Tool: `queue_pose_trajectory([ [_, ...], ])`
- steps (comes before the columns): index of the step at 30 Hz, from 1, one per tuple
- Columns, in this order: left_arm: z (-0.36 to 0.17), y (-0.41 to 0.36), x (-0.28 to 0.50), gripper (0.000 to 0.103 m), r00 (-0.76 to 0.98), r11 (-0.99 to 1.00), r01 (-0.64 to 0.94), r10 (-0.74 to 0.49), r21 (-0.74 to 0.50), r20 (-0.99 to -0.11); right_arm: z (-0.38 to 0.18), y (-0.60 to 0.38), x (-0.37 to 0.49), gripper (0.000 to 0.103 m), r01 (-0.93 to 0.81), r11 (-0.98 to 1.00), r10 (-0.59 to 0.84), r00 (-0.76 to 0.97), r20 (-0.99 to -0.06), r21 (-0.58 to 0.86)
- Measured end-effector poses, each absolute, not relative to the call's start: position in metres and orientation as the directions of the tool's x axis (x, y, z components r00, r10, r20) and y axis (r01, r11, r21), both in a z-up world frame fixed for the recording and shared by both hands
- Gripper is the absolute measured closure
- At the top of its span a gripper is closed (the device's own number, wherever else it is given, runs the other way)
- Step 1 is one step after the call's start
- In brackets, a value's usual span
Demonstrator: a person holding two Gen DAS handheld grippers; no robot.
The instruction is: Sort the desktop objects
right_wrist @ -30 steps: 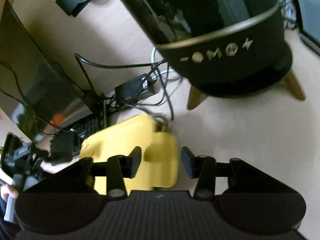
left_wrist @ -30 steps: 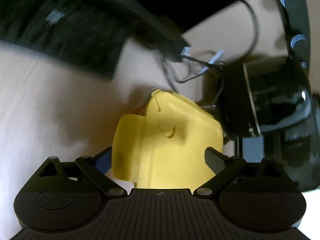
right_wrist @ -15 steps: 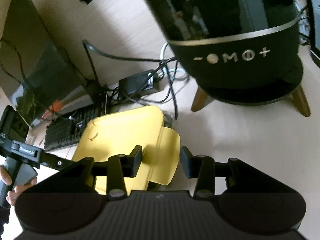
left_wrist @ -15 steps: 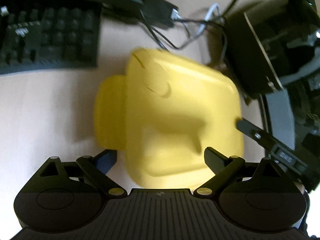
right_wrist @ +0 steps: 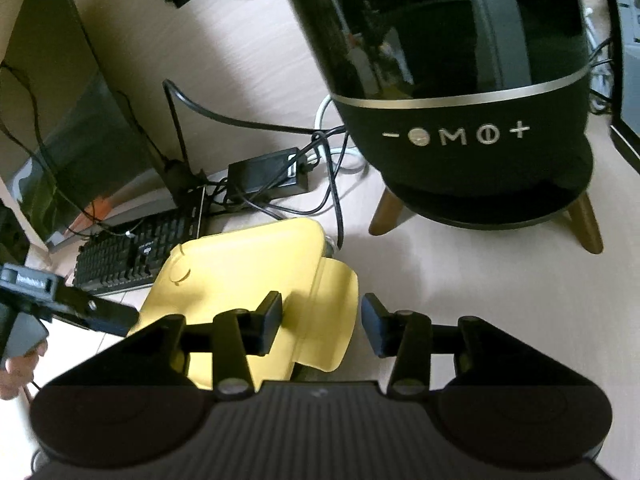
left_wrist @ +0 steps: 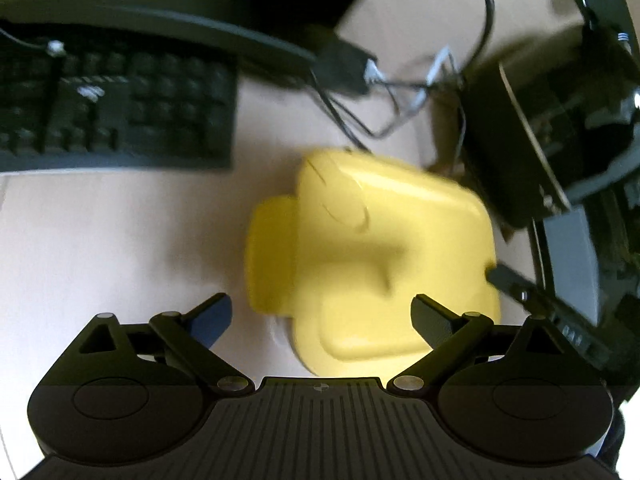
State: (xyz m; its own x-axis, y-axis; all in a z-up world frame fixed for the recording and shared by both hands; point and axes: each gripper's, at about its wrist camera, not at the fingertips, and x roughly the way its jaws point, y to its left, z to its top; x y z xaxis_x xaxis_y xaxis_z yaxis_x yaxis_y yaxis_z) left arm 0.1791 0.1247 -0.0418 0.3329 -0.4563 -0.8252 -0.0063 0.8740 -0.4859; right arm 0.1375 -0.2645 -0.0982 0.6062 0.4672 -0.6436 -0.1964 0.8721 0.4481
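2 claws (left_wrist: 321, 314), both spread wide, both holding nothing. Left gripper: fingers straddling the near end of a yellow box (left_wrist: 376, 252), gap wider than the box part between them, pads apparently clear of its sides. Right gripper (right_wrist: 322, 322): open likewise, fingers poised either side of the box's yellow side flap (right_wrist: 334, 316), flap in the gap but not pinched as far as can be told.

Yellow box: lidded, lying flat on the pale desktop (right_wrist: 460, 300), roughly mid-desk, just in front of a tangle of cables (right_wrist: 320, 168) and a black power adapter (right_wrist: 268, 174). Black keyboard (left_wrist: 112, 108) beyond it toward the far left edge; glossy black speaker on wooden legs (right_wrist: 464, 80) toward the far right, well clear of the flap.

Handling, as a judgement: thin moulded plastic, likely light and somewhat flexible, smooth enough to slip under hard pads. Lid surface raised and rounded, poor purchase from above. Side flap thin and bendy, apt to flex or hinge rather than carry the body. Better hold probably across the stiffer body walls, low and square, with 2 claws on opposite sides sharing the load. Contents unknown, lid closure not visible, so level carriage advisable. Cables at the far edge a snag risk on any slide that way.
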Motion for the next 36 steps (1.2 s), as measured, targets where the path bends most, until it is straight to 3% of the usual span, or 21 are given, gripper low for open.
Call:
queue_pose_trajectory([
  [6,-0.044,0.102,0.194,0.002,0.324,0.865,0.041,-0.484,-0.499,-0.813,-0.099,-0.266,0.135,0.057,-0.167,0.868,0.461,0.621,-0.634,0.467],
  [10,-0.039,0.084,0.195,0.002,0.342,0.912,0.089,-0.406,-0.401,-0.847,-0.104,-0.265,0.142,0.055,-0.158,0.857,0.477,0.605,-0.638,0.491],
  [14,-0.034,0.102,0.188,0.002,0.355,0.891,0.063,-0.44,-0.449,-0.825,-0.1,-0.26,0.138,0.053,-0.168,0.875,0.453,0.611,-0.649,0.454],
  [17,-0.017,0.122,0.172,0.002,0.423,0.906,0.018,-0.39,-0.422,-0.818,-0.089,-0.268,0.132,0.063,-0.141,0.877,0.432,0.647,-0.628,0.459],
  [19,-0.005,0.13,0.161,0.002,0.466,0.916,-0.001,-0.355,-0.401,-0.811,-0.077,-0.269,0.13,0.085,-0.149,0.88,0.425,0.671,-0.608,0.45],
  [24,-0.005,0.107,0.157,0.002,0.469,0.93,0.057,-0.347,-0.364,-0.812,-0.071,-0.228,0.135,0.086,-0.278,0.867,0.487,0.649,-0.584,0.414],
  [29,-0.026,0.078,0.167,0.002,0.401,0.915,0.106,-0.397,-0.388,-0.826,-0.09,-0.192,0.143,0.085,-0.346,0.89,0.454,0.617,-0.643,0.297],
  [32,-0.025,0.074,0.168,0.002,0.411,0.918,0.113,-0.391,-0.38,-0.824,-0.102,-0.203,0.145,0.102,-0.338,0.878,0.479,0.642,-0.599,0.339],
  [35,-0.022,0.082,0.17,0.002,0.423,0.914,0.078,-0.393,-0.399,-0.816,-0.105,-0.203,0.155,0.103,-0.32,0.845,0.528,0.619,-0.581,0.428],
  [36,-0.021,0.082,0.168,0.002,0.424,0.91,0.08,-0.401,-0.407,-0.812,-0.104,-0.196,0.154,0.103,-0.343,0.853,0.52,0.624,-0.583,0.393],
])
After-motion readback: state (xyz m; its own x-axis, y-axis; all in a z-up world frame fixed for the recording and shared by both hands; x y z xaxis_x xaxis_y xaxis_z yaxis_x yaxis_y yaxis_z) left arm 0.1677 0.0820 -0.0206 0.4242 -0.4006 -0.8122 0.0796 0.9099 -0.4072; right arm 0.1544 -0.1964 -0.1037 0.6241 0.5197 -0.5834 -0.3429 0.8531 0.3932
